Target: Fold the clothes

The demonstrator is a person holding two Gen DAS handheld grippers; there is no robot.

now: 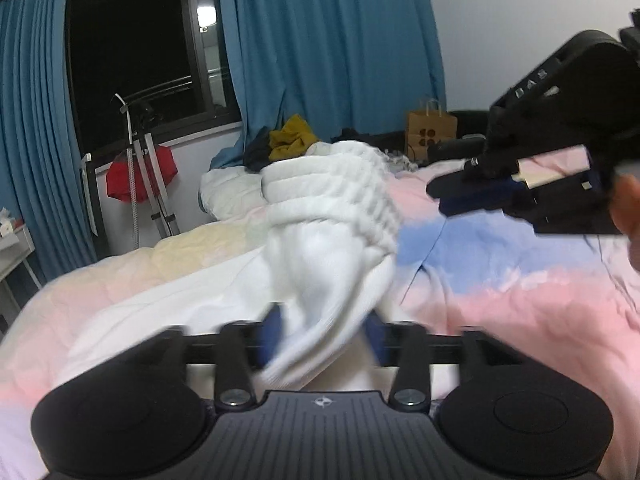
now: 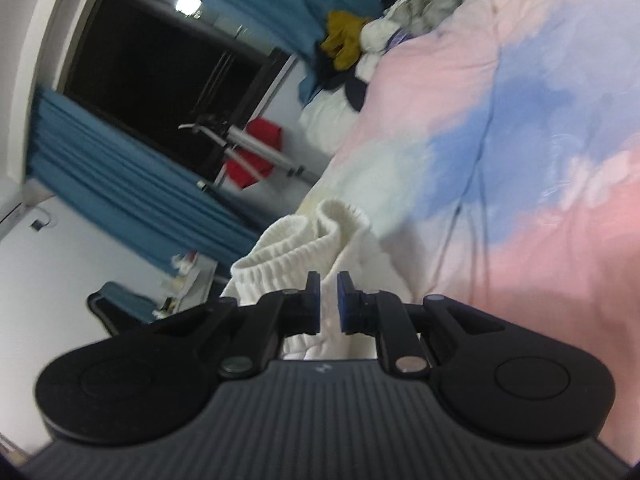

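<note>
A white garment with a ribbed elastic waistband (image 1: pixel 332 200) hangs up from my left gripper (image 1: pixel 326 332), whose blue pads are shut on its bunched cloth above the bed. In the right wrist view the same white garment (image 2: pixel 304 240) lies just ahead of my right gripper (image 2: pixel 329 300). Its blue pads stand a narrow gap apart with nothing pinched between them. The right gripper also shows in the left wrist view (image 1: pixel 480 192), to the right of the garment and apart from it.
The bed carries a pink, blue and pale yellow duvet (image 1: pixel 500 280). A heap of clothes, one mustard yellow (image 1: pixel 290 136), lies at its far end beside a white pillow (image 1: pixel 228 192). Blue curtains (image 1: pixel 328 48), a dark window, a red item on a stand (image 1: pixel 140 172) and a paper bag (image 1: pixel 431 130) stand behind.
</note>
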